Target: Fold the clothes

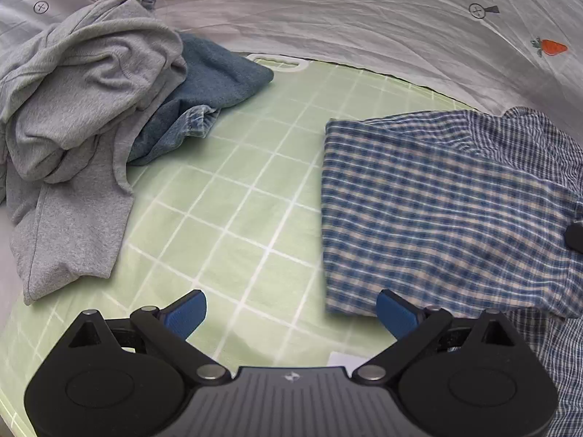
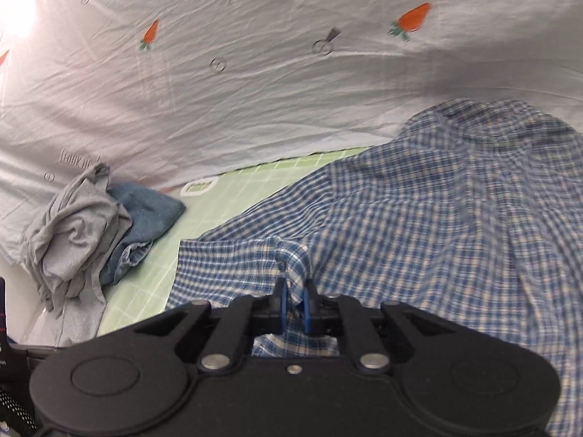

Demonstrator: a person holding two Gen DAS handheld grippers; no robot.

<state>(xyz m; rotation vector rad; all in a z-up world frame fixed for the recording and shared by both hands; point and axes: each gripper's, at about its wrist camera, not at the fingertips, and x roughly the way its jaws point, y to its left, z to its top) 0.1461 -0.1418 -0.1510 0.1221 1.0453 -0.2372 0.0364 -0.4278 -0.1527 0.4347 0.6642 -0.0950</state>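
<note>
A blue and white plaid shirt (image 1: 437,211) lies partly folded on the right of the green grid mat (image 1: 237,200). My left gripper (image 1: 291,315) is open and empty, low over the mat by the shirt's near left corner. My right gripper (image 2: 294,302) is shut on a pinch of the plaid shirt (image 2: 419,225), and the cloth bunches up between its blue pads. A dark tip of the right gripper (image 1: 575,235) shows at the right edge of the left wrist view, on the shirt.
A crumpled grey garment (image 1: 80,109) and a blue denim piece (image 1: 204,91) are piled at the mat's left; they also show in the right wrist view (image 2: 76,233). A white sheet with carrot prints (image 2: 255,83) lies beyond the mat.
</note>
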